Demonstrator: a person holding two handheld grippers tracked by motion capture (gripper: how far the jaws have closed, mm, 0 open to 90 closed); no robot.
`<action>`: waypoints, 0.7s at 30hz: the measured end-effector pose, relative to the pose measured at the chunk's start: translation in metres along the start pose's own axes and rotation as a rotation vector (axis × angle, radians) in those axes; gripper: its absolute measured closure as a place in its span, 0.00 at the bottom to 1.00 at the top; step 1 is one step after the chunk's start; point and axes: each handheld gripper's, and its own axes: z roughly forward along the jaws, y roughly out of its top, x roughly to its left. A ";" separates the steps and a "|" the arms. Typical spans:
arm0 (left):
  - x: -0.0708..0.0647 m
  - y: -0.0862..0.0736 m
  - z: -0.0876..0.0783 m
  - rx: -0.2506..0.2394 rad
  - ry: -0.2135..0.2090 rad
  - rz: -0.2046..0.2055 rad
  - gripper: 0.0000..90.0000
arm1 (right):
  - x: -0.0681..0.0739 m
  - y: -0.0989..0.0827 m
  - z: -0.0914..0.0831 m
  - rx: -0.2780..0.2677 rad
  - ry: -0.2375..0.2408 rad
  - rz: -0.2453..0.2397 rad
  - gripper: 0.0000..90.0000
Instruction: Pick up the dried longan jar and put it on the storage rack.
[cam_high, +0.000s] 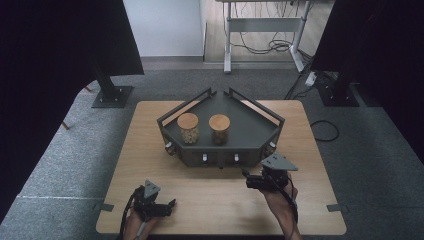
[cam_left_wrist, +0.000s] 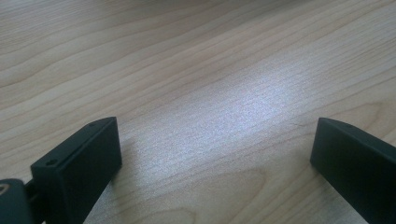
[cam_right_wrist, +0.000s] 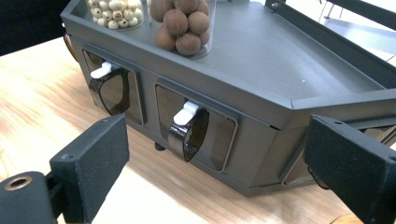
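Two wood-lidded jars ahead of the right gripper (cam_right_wrist: 217, 140), pale-bead jar (cam_right_wrist: 114, 13) to its left, brown-ball jar (cam_right_wrist: 183, 25) nearer centre; wooden table (cam_high: 150, 150) under it, floor cable (cam_high: 325, 130) and desk frame (cam_high: 262, 25) far beyond.

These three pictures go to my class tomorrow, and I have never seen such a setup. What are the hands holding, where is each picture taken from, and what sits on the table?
A person holds a two-jaw tool in each hand: the left gripper and the right gripper. Both stand open and hold nothing. The high view looks down on the wooden table. The other two come from cameras riding on the grippers. On the table stands a dark grey rack with scoop drawers in front, bearing two jars: pale beads and brown balls.
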 end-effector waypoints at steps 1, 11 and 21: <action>0.000 0.000 0.000 0.000 0.000 0.000 0.02 | 0.000 -0.001 0.000 0.002 0.000 -0.004 0.07; 0.000 0.000 0.000 0.000 0.000 0.000 0.02 | 0.001 -0.008 -0.004 0.008 -0.006 -0.016 0.07; 0.000 0.000 0.000 0.000 0.000 0.000 0.02 | 0.001 -0.017 -0.007 0.018 -0.011 -0.016 0.07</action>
